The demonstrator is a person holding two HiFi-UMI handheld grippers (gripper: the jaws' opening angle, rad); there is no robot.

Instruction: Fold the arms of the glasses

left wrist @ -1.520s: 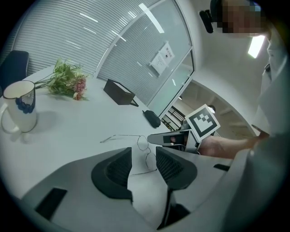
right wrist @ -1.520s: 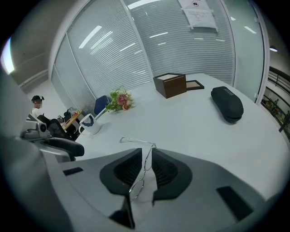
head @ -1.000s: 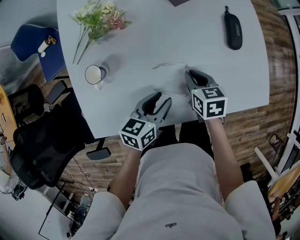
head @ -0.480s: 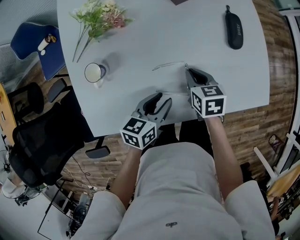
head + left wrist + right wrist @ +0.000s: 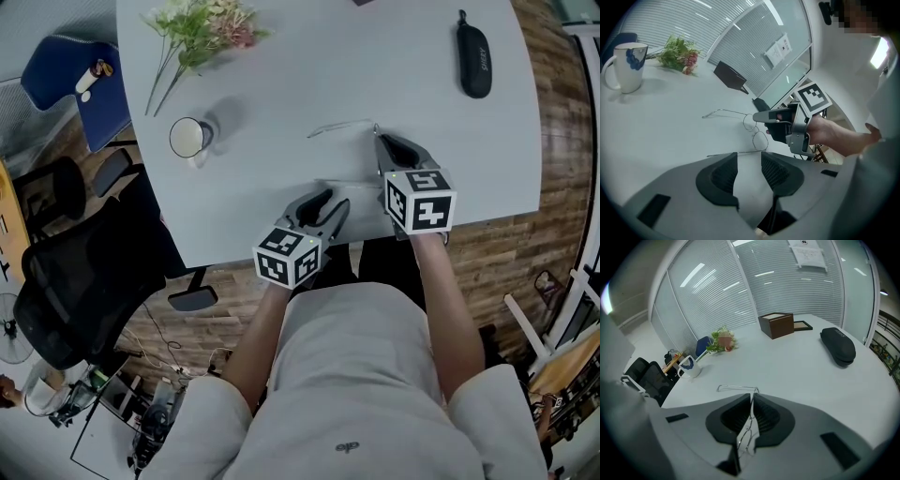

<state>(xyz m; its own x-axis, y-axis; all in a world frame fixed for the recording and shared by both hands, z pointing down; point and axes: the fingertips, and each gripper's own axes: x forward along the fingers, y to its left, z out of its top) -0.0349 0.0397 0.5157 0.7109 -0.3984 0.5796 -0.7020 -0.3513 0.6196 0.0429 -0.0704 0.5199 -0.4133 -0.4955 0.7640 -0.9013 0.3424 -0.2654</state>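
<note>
While glasses (image 5: 373, 131) on table (image 5: 281, 84) are being pinched by right tool (image 5: 380, 141), jaws just closing on them, near arm (image 5: 352, 186) is being faced by open left tool (image 5: 336, 197): slow inward push req'd.

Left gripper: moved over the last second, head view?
Yes, slightly. The left gripper has shifted right in the head view, away from the mug and toward the glasses. Its jaws are apart with nothing between them.

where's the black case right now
Head view: the black case lies on the white table at the far right, near its edge, up and right of the glasses.
</note>
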